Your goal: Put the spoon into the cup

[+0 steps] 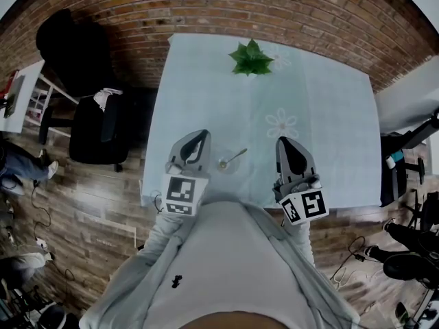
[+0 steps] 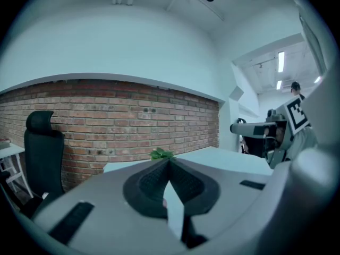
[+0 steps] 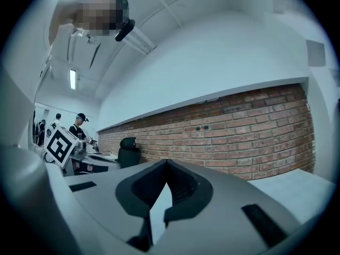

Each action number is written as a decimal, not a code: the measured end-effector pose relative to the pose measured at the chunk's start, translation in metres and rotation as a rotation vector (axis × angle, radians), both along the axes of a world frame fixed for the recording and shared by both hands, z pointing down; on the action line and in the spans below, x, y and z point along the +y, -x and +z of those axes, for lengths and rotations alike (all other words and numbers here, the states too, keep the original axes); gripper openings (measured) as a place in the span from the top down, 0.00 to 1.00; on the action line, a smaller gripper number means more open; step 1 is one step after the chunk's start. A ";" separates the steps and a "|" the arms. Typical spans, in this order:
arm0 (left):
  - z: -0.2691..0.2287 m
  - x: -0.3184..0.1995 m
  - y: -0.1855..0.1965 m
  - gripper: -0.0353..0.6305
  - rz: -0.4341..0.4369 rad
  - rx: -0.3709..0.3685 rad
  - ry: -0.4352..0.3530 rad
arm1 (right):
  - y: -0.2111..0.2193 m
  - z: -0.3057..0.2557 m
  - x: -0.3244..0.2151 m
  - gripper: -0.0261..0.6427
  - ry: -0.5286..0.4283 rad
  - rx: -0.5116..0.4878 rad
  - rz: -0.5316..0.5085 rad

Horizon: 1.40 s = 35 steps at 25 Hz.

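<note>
The left gripper (image 1: 198,136) and right gripper (image 1: 288,142) are hovering pinched together, empty. The spoon (image 1: 237,157) is lying between them, nearer the left, handle slanting rightward, apparently inside the cup (image 1: 223,164).

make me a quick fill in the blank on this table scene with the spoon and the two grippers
1. The plant stands at the table's ___ edge, seen from the person's side.
2. The wall behind the table is built of ___.
3. The jaws of the left gripper and the right gripper are ___, with nothing between them.
4. The spoon is on the table between the two ___.

Missing words: far; brick; shut; grippers
</note>
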<state>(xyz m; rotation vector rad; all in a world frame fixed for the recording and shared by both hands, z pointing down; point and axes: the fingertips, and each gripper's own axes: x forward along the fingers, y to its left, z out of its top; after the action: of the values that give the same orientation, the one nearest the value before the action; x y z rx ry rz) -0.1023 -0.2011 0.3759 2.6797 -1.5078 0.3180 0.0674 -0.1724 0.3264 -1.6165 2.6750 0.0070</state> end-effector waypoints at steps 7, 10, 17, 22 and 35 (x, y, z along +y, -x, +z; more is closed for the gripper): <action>0.003 0.002 0.004 0.92 -0.011 0.000 0.013 | -0.004 0.007 0.002 0.94 0.027 0.005 0.024; 0.003 0.002 0.006 0.92 -0.016 0.003 0.014 | -0.004 0.007 0.002 0.94 0.029 0.007 0.028; 0.005 0.004 0.007 0.92 -0.021 0.007 0.020 | -0.001 0.010 0.005 0.94 0.040 0.005 0.013; 0.004 0.004 0.006 0.92 -0.020 0.008 0.018 | -0.002 0.009 0.006 0.94 0.040 0.001 0.013; 0.004 0.010 0.011 0.92 -0.020 0.005 0.019 | 0.004 0.015 0.008 0.94 0.061 0.018 0.005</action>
<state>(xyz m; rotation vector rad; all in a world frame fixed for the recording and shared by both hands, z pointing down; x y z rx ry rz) -0.1133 -0.1911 0.3798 2.6474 -1.5217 0.3220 0.0631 -0.1640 0.3415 -1.6473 2.7102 -0.0617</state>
